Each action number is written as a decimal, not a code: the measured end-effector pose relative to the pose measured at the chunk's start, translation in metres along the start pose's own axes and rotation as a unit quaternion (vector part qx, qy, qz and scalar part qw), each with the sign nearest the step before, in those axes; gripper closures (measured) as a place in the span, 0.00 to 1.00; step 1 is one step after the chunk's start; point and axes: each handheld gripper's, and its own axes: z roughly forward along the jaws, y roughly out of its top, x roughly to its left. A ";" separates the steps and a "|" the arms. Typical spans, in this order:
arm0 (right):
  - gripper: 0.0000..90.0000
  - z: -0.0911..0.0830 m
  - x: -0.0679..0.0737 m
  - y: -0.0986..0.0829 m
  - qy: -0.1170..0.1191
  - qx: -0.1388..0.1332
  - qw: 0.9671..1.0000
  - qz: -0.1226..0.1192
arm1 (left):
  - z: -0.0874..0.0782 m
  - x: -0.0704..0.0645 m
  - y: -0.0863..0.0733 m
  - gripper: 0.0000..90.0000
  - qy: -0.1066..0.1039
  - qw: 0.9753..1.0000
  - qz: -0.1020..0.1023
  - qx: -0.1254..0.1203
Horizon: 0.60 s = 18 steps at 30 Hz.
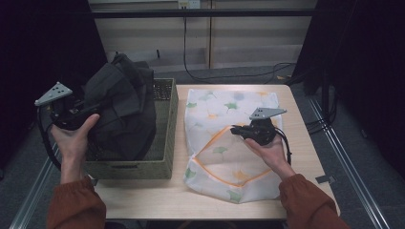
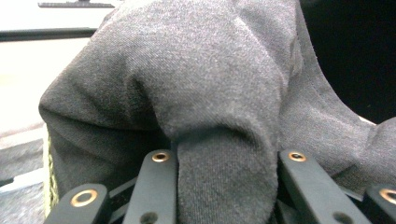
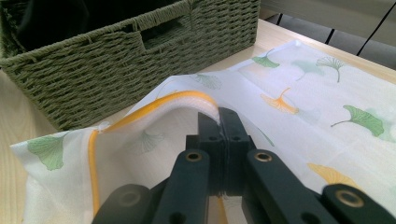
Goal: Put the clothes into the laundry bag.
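A dark garment (image 1: 122,109) is held bunched above the woven basket (image 1: 168,143), a fold pinched between the jaws of the left gripper (image 2: 224,186). The mesh laundry bag (image 1: 229,143) lies flat on the table (image 1: 143,195) just beside the basket, its orange-edged opening (image 3: 154,105) lifted by the right gripper (image 3: 218,122), jaws pressed together on the rim. The loading step seems in hand; next, the garment likely needs carrying across to the held-open mouth.

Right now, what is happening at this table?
A person works with two handheld grippers. The left gripper clamps a dark grey garment and holds it above the green woven basket. The right gripper pinches the orange-trimmed edge of a white leaf-print mesh bag lying on the table, lifting its opening. The garment is not yet in the bag.
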 end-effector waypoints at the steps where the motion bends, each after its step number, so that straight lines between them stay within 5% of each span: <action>1: 1.00 0.000 0.000 0.000 0.001 0.000 1.000 0.000 | -0.002 0.000 0.002 0.77 -0.003 1.000 0.002 -0.003; 7: 1.00 0.000 0.000 0.000 0.001 0.001 1.000 0.002 | -0.010 -0.006 0.016 0.77 0.002 1.000 0.008 -0.017; 18: 1.00 0.001 0.000 -0.001 0.001 0.002 1.000 0.000 | -0.022 -0.021 0.039 0.77 -0.023 0.998 0.022 -0.052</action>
